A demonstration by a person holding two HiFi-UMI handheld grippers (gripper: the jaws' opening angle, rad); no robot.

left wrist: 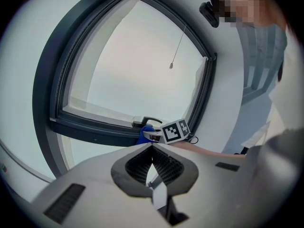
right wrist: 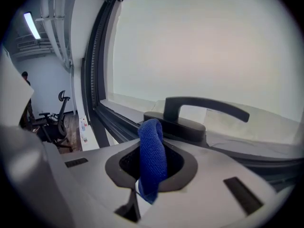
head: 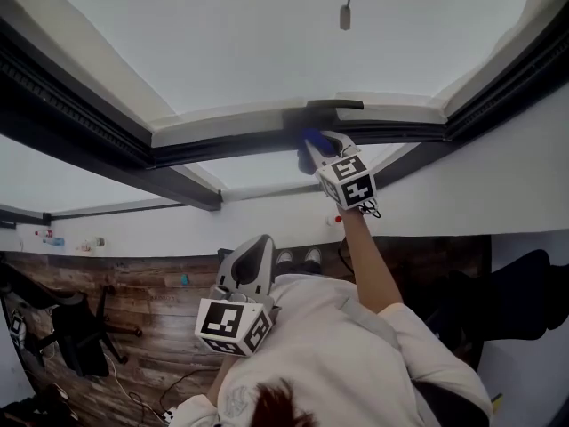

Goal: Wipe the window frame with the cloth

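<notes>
My right gripper (head: 316,152) is raised to the dark window frame (head: 222,147) and is shut on a blue cloth (head: 312,140). The cloth touches the frame just below the black window handle (head: 335,105). In the right gripper view the cloth (right wrist: 152,153) stands folded between the jaws, with the handle (right wrist: 199,109) right behind it. My left gripper (head: 260,247) hangs low in front of the person's chest, shut and holding nothing. In the left gripper view, the right gripper's marker cube (left wrist: 175,130) and the cloth (left wrist: 145,135) show at the frame's lower rail.
A blind pull cord (head: 345,14) hangs before the pane. A white wall (head: 498,176) runs under the window. On the wooden floor (head: 151,310) stands a black office chair (head: 76,336). The person's outstretched arm (head: 369,265) reaches up to the frame.
</notes>
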